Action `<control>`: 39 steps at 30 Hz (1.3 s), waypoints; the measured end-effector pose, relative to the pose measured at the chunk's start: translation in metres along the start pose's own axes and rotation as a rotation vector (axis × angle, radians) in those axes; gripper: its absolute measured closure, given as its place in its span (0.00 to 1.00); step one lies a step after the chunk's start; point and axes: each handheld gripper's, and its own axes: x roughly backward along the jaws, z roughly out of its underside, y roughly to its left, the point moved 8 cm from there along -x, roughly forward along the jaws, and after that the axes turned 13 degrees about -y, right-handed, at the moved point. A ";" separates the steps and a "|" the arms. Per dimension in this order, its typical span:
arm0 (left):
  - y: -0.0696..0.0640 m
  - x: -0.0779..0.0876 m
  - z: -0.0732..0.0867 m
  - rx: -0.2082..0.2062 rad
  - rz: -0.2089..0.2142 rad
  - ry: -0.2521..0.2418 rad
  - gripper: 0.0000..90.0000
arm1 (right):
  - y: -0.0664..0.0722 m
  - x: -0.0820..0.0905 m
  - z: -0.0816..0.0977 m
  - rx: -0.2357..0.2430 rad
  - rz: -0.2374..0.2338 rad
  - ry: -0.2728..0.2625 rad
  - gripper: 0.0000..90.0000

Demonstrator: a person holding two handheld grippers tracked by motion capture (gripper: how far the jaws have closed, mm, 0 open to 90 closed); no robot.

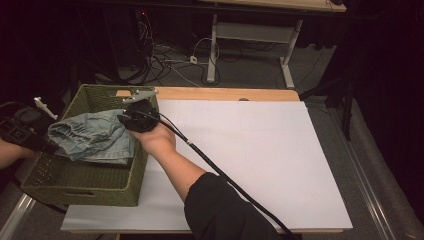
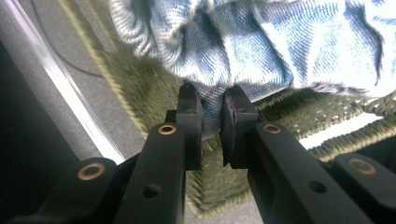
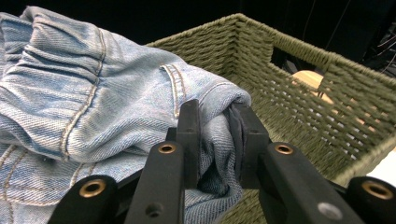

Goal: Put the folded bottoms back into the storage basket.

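Hanging limp above the green wicker basket [image 1: 80, 185] at the table's left, soft denim jeans [image 1: 95, 137] are pinched by left hand-held gripper [image 2: 211, 116] and right hand-held gripper [image 3: 215, 135]; bunched folds seem the surest hold.

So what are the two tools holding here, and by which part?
Both hold the jeans over the basket. The left tool pinches a fold at the cloth's lower edge; the right tool is shut on a bunched fold near a seam.
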 end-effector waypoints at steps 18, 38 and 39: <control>-0.021 -0.025 0.019 0.097 0.017 0.080 0.06 | -0.025 -0.001 0.020 0.003 0.037 0.023 0.18; -0.095 -0.020 -0.009 0.100 0.050 0.113 0.00 | -0.039 0.114 0.030 0.052 0.056 -0.092 0.00; -0.101 -0.022 -0.012 0.103 0.056 0.112 0.00 | -0.042 0.120 0.034 0.055 0.060 -0.092 0.00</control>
